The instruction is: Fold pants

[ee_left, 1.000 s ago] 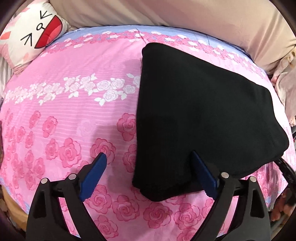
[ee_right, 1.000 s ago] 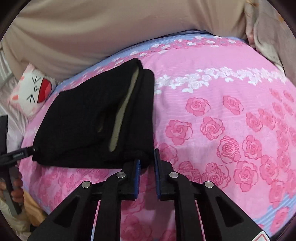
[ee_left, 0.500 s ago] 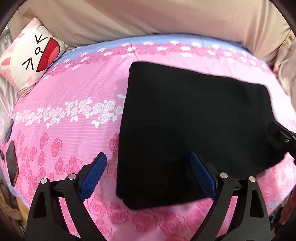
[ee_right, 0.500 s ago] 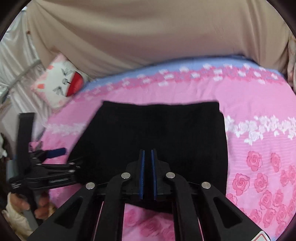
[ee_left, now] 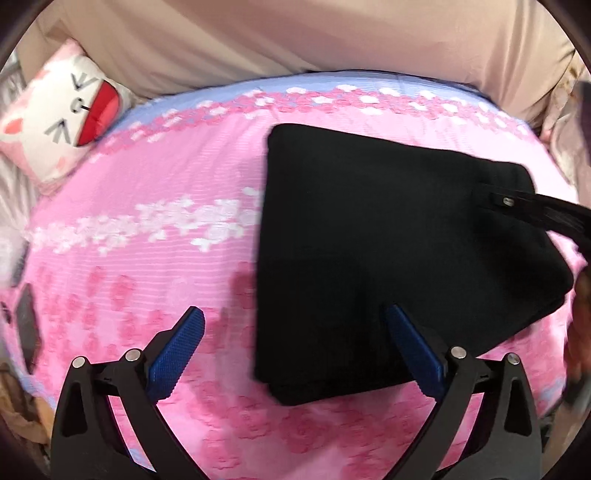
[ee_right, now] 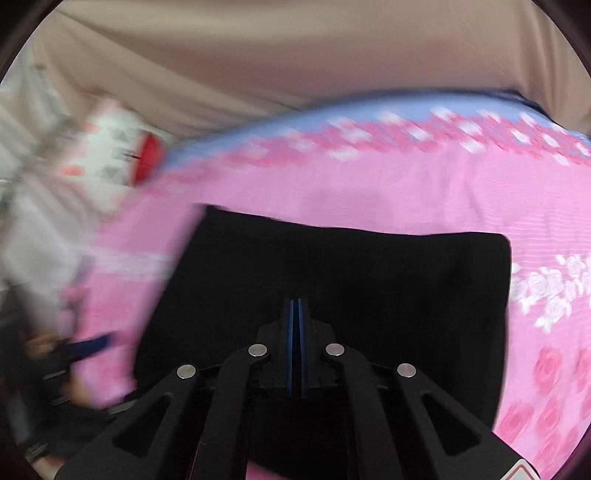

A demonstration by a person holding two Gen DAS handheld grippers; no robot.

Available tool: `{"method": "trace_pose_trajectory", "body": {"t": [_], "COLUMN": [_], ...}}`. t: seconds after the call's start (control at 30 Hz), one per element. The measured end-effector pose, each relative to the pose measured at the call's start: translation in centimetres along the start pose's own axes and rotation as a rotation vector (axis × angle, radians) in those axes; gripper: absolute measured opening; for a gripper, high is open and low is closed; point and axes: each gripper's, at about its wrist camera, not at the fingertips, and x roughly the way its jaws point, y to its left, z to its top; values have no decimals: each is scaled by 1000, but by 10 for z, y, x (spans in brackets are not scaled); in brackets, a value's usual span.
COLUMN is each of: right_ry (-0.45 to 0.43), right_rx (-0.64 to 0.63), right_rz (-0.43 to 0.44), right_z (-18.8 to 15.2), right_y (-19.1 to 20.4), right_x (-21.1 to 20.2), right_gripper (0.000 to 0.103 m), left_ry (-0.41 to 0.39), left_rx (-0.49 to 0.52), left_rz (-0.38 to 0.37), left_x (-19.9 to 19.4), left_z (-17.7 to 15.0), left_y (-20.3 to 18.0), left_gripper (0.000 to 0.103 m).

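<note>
One pair of black pants [ee_left: 388, 258], folded into a flat rectangular stack, is seen lying on a bed covered by a pink rose-print bedspread [ee_left: 147, 184]. One cartoon-cat pillow [ee_left: 59, 114] is propped at the far left corner of the bed, against a beige draped cloth [ee_left: 295, 33]. One dark flat object, too blurred to be identified, is glimpsed at the bed's left edge.

Two tools are counted. The left tool [ee_left: 291, 347] is held with its blue pads wide apart, the left pad over bare bedspread and the right pad over the near part of the pants; nothing is gripped. The right tool [ee_right: 295, 314] is shown with its pads pressed together over the near edge of the pants [ee_right: 332, 277]; whether any fabric is caught between them cannot be told. In the left wrist view its black frame reaches in over the right side of the stack.

Compared with a second ago, the pale lining that was exposed at the stack's side is no longer seen, and the right tool, then slightly parted beside the pants, is now closed and placed over them. No containers are shown.
</note>
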Motion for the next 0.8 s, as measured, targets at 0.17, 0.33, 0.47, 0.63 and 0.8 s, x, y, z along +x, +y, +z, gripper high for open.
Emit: {"method": "trace_pose_trajectory", "body": {"t": [0.17, 0.33, 0.47, 0.63, 0.8], "right_ry": [-68, 97, 144, 145, 146], "right_rx": [146, -77, -268, -261, -204], "right_rz": [81, 244, 180, 253, 178], "right_z": [11, 16, 13, 26, 16], "right_y": [-16, 81, 147, 153, 121], "right_x": [-25, 18, 60, 50, 57], "right_gripper": [6, 7, 8, 7, 1], "left_ry": [24, 28, 15, 14, 23], "left_rx": [-55, -78, -34, -19, -21], "left_rz": [3, -35, -2, 25, 33], "left_x": [3, 4, 0, -1, 0], "left_z": [-5, -3, -2, -2, 0], "left_y": [31, 42, 34, 33, 31], "left_gripper": [98, 98, 98, 98, 98]}}
